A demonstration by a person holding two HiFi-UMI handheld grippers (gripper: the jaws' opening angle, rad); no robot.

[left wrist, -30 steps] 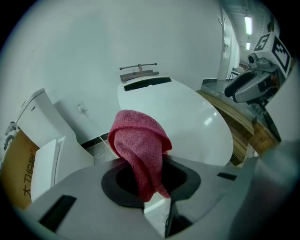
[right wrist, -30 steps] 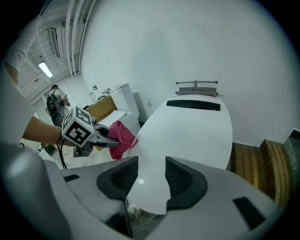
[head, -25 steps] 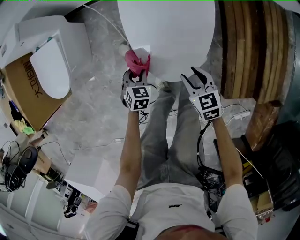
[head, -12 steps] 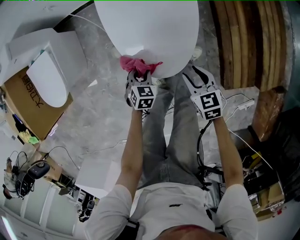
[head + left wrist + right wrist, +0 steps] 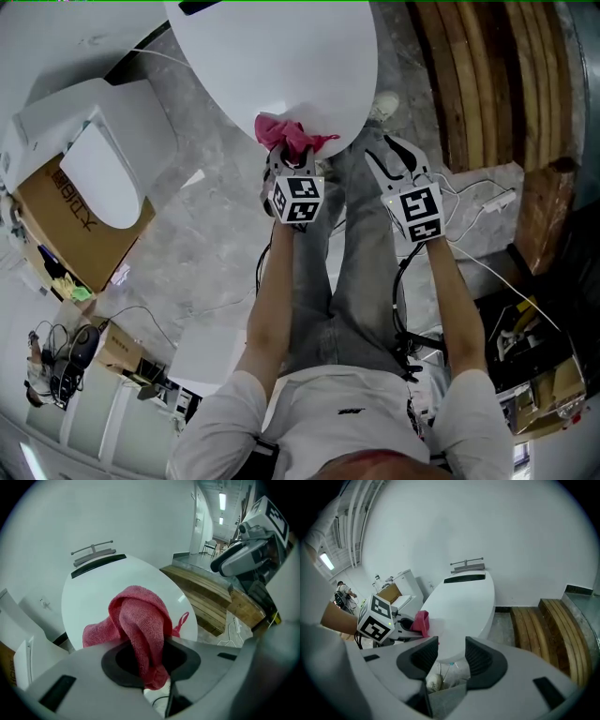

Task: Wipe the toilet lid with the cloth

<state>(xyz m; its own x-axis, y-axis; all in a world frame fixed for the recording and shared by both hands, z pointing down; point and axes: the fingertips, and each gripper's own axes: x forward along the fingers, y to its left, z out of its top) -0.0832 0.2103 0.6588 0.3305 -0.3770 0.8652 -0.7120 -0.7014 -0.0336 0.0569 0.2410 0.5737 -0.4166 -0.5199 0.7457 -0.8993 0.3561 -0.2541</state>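
- The left gripper (image 5: 145, 665) is held at the near edge of the toilet lid (image 5: 281, 56), with its jaws clamped on a pink cloth (image 5: 138, 620).
- The cloth is bunched up; a fold is pinched between the jaws, and the rest is spilled forward onto the near end of the lid, with a small loop sticking out on the right gripper's side.
- The right gripper (image 5: 451, 656) is held just off the lid's near edge, beside the left gripper and apart from it. Its jaws are parted by a moderate gap, and nothing is held between them.
- The lid is white, oval and closed, and most of its surface beyond the cloth is left bare.
- Wooden planks (image 5: 478, 84) are laid on the floor to the right of the lid.
- A second white toilet (image 5: 103, 150) is seen well to the left of the lid, with a cardboard box (image 5: 56, 225) beside it.
- A metal bracket (image 5: 93, 550) is fixed to the white wall behind the far end of the lid.
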